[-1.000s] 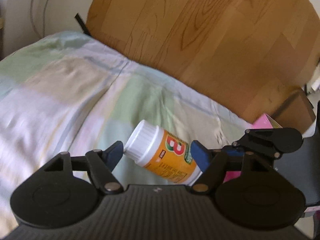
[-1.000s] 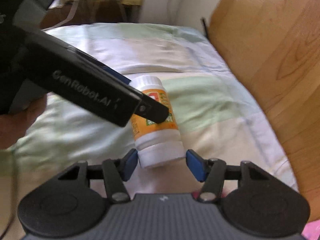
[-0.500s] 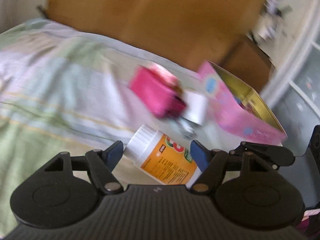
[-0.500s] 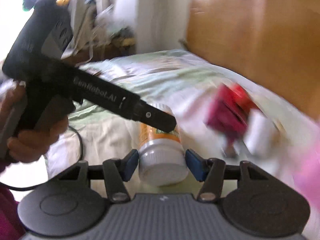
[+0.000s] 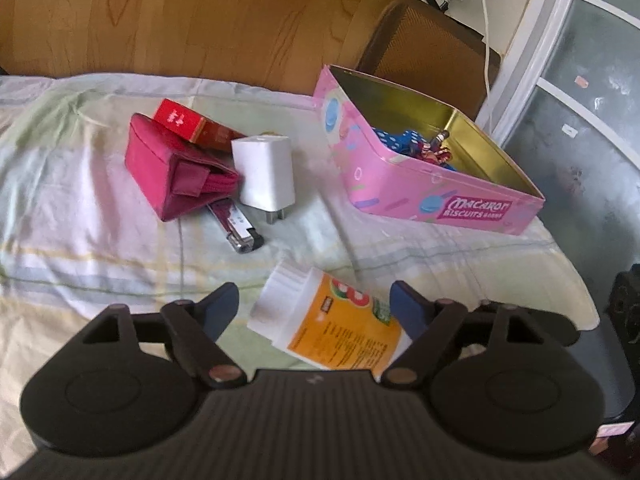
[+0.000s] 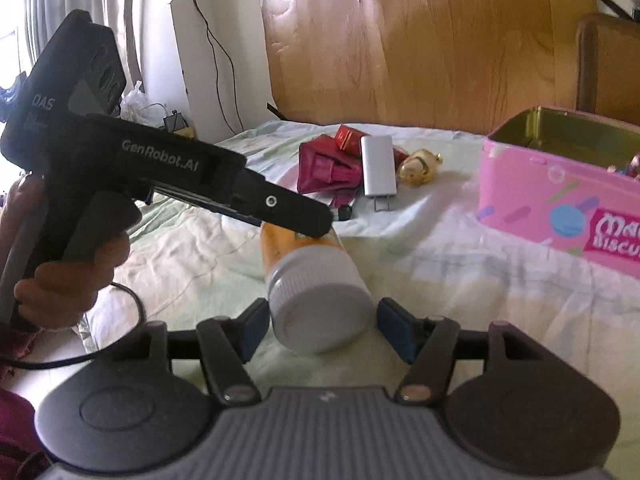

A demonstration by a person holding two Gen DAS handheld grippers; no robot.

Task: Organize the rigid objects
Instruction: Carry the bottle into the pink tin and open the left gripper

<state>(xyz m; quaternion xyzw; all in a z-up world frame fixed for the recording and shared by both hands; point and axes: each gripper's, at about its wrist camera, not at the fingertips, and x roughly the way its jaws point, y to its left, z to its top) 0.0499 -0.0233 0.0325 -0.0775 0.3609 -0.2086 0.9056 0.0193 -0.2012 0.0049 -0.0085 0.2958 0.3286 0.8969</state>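
Left claw (image 5: 312, 304) stands wide, its jaws having just been opening. The orange pill bottle (image 5: 332, 328) lies between them, the right pad against its label and the left pad clear of the white cap. The right claw (image 6: 320, 320) is narrower. It has eased open a little around the cap, with a thin gap showing at the right pad, so neither claw seems to be pressing the bottle. The bottle sits low at the near edge of the bed (image 5: 80, 240); whether it rests on the sheet I cannot tell.

In the left view its long axis runs from 5 o'clock to 11 o'clock, cap leading. The open pink biscuit tin (image 5: 440, 200) lies at 1 o'clock, on the side of the right claw. I judge the coming move to be regripping the bottle and carrying it that way.

Only the left view looks into the tin, where small items already lie, and shows a lighter (image 5: 240, 236) by the purse (image 5: 172, 172) and charger (image 5: 266, 178). Only the right view shows a small gold thing (image 6: 418, 168) beside the charger, and the hand (image 6: 60, 280) holding the left claw.
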